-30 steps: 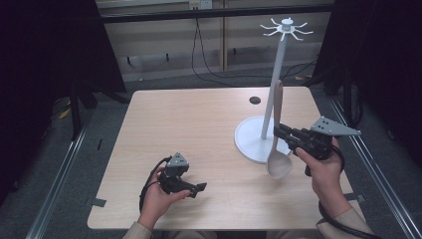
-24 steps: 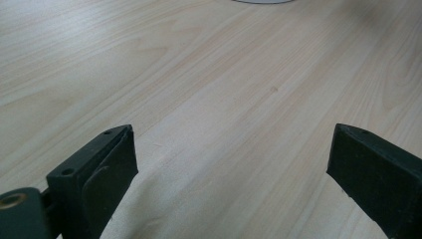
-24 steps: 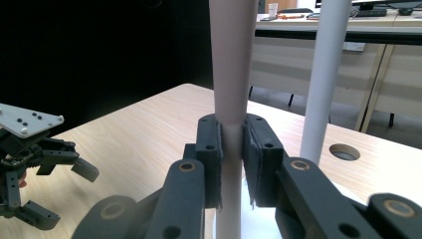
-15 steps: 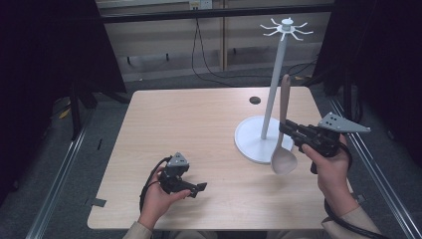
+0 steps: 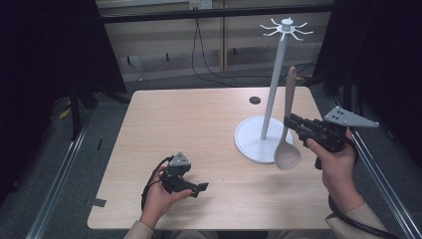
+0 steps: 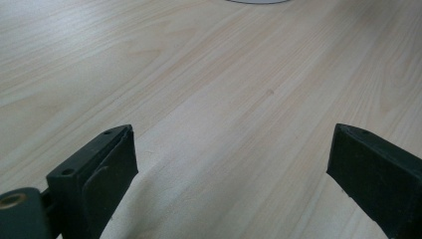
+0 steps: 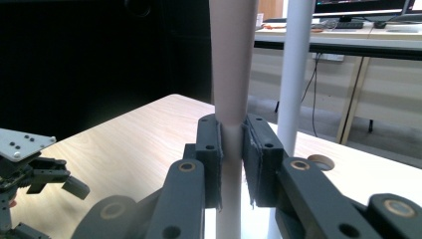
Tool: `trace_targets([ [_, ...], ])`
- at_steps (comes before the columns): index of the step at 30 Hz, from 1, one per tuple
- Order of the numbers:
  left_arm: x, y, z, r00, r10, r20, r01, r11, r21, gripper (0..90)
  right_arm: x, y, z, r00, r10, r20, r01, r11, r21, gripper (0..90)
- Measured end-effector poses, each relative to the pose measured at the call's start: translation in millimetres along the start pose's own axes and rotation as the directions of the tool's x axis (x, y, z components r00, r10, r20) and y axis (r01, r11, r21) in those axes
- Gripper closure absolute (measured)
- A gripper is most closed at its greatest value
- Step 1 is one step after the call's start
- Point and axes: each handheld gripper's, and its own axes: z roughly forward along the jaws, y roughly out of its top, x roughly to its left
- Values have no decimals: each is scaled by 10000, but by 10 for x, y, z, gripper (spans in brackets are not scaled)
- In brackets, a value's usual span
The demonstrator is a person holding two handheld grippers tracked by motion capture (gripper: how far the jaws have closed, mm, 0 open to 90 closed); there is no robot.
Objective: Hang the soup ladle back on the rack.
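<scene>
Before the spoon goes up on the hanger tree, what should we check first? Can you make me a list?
1. Right claw shut tight on the spoon handle: ok, both pads squeeze it.
2. Spoon upright, bowl down, handle end up: ok.
3. Spoon lifted off the table: ok, seen from the high view the bowl hangs in front of the stand's base.
4. Hanger stand upright with free hooks on top: ok, nothing hangs on the hooks.
5. Hole at the spoon's handle end for a hook: cannot tell.
6. Left claw out of the way: ok, open, low over bare table, far from the stand.
</scene>
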Motion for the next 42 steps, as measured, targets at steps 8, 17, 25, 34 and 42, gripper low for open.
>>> trace_targets([
  [8, -4, 4, 7, 10000, 31, -9, -31, 10000, 0, 52, -59, 122, -33, 9997, -27, 224, 29, 10000, -89, 788],
  [17, -2, -1, 11, 10000, -23, 18, 23, 10000, -45, 52, -84, 248, -25, 9992, 95, 387, -86, 9997, -246, 788],
  [25, 5, 0, 2, 10000, -34, 47, 35, 10000, -20, 52, -109, 339, -28, 9986, 140, 505, -118, 9989, -443, 788],
  [34, 5, -3, 9, 10000, -49, 26, 49, 10000, -68, 53, -159, 421, -18, 9974, 261, 674, -231, 9987, -447, 788],
  [42, 13, -3, 2, 10000, -48, 16, 48, 10000, -22, 52, -173, 486, 33, 9975, 224, 677, -196, 9989, -419, 787],
])
